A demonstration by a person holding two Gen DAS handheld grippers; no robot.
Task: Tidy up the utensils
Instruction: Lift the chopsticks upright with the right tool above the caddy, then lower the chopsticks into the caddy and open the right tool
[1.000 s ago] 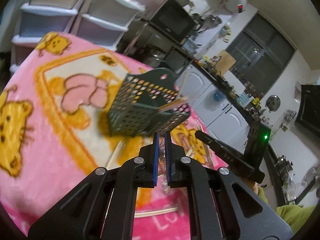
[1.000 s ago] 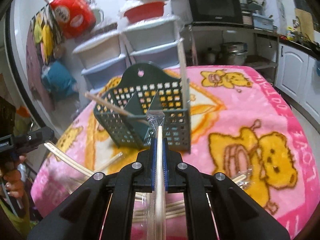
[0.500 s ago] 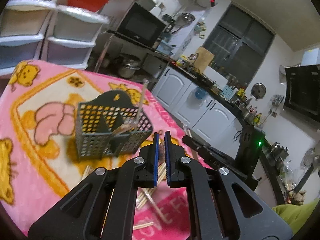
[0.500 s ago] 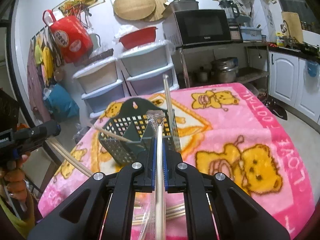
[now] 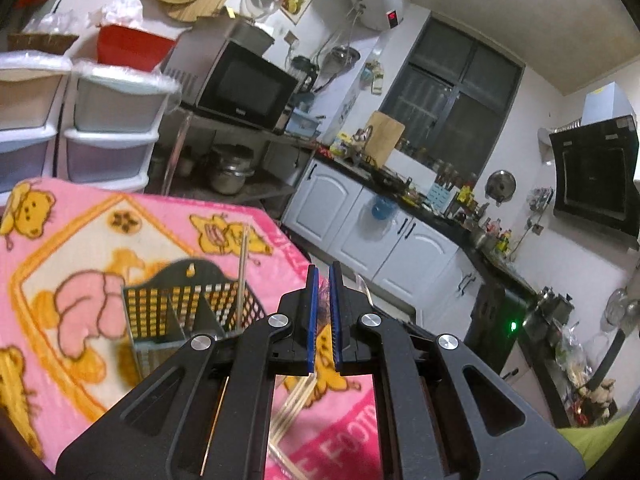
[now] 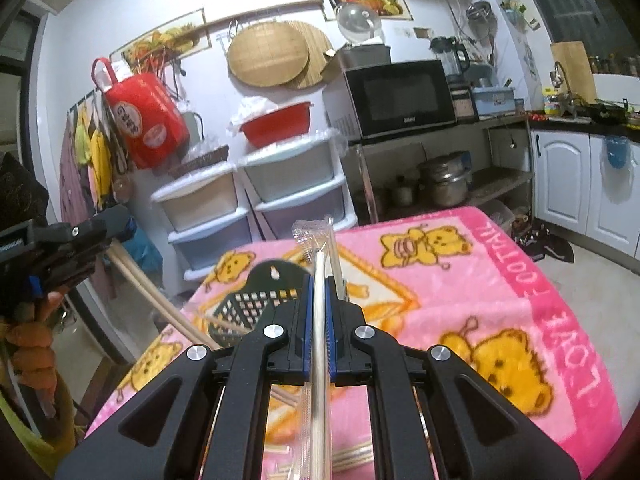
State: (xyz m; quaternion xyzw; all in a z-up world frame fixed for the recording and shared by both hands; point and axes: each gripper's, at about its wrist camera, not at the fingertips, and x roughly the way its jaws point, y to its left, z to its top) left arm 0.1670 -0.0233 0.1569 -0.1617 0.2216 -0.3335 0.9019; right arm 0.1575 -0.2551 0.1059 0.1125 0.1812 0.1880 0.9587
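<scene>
A dark green perforated basket (image 5: 180, 308) (image 6: 256, 300) stands on the pink bear blanket (image 6: 480, 280), with one pale stick (image 5: 241, 272) upright in it. My right gripper (image 6: 319, 280) is shut on a chopstick in a clear wrapper (image 6: 320, 256), which points forward above the basket. My left gripper (image 5: 323, 276) is shut. In the right wrist view it (image 6: 116, 224) hangs off the table's left corner, and two wooden chopsticks (image 6: 160, 300) slant from it down to the blanket. In its own view those sticks (image 5: 296, 400) show only below the pads.
Loose chopsticks (image 6: 352, 456) lie on the blanket under my right gripper. Plastic drawer units (image 6: 224, 200) and a shelf with a microwave (image 6: 400, 96) stand behind the table. A gloved hand (image 6: 36, 340) holds the left gripper. Floor lies beyond the right edge.
Both grippers have risen and tipped more level. The basket has dropped lower in both views. The wrapped chopstick and the two wooden chopsticks came up with their grippers.
</scene>
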